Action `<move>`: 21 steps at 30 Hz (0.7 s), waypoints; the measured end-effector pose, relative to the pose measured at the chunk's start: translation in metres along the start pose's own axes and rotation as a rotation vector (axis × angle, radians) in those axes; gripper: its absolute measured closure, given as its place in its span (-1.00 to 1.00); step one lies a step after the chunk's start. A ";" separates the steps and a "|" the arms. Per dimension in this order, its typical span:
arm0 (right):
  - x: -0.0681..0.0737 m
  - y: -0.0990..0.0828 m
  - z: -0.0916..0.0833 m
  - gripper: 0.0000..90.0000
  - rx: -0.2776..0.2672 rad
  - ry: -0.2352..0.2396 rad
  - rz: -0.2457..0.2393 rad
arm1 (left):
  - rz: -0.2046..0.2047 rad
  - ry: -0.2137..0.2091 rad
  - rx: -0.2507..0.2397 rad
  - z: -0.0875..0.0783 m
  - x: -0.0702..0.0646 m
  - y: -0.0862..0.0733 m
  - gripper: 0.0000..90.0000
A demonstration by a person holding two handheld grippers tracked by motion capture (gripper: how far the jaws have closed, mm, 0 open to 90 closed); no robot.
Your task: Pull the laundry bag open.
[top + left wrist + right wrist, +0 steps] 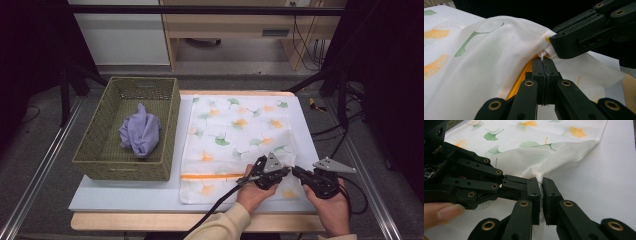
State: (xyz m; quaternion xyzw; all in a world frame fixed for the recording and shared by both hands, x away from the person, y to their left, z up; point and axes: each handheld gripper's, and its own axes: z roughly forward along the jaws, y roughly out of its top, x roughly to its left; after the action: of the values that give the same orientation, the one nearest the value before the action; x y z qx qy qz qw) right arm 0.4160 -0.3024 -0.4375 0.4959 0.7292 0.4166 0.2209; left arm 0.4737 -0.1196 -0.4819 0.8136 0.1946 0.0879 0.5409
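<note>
A white mesh bag (235, 125) printed with green and orange leaves lies flat on the table, with an orange zipper (212, 176) across its near end. Both grippers meet at the bag's near right corner. My left gripper (287, 171) is shut on a small white zipper tab (542, 56) where the orange zipper (520, 77) ends. My right gripper (296, 171) faces it from the right and is shut on a bunched fold of the mesh (539, 173). The right gripper view shows its jaws (541, 195) pinching that fabric, with the left gripper (517, 185) touching alongside.
A green woven basket (172, 120) stands left of the bag and holds a crumpled purple cloth (140, 132). Bag and basket rest on a white board (125, 195). Metal rails run along both sides of the table, and cables trail at the right.
</note>
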 end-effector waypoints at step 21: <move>0.003 -0.002 0.006 0.86 0.037 -0.030 -0.029 | -0.014 0.025 0.015 0.001 -0.002 0.000 0.99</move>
State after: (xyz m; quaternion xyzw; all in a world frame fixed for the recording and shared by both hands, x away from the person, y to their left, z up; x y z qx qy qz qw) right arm 0.4182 -0.2977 -0.4418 0.4955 0.7405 0.3923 0.2285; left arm 0.4717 -0.1213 -0.4819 0.8151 0.2078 0.0926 0.5328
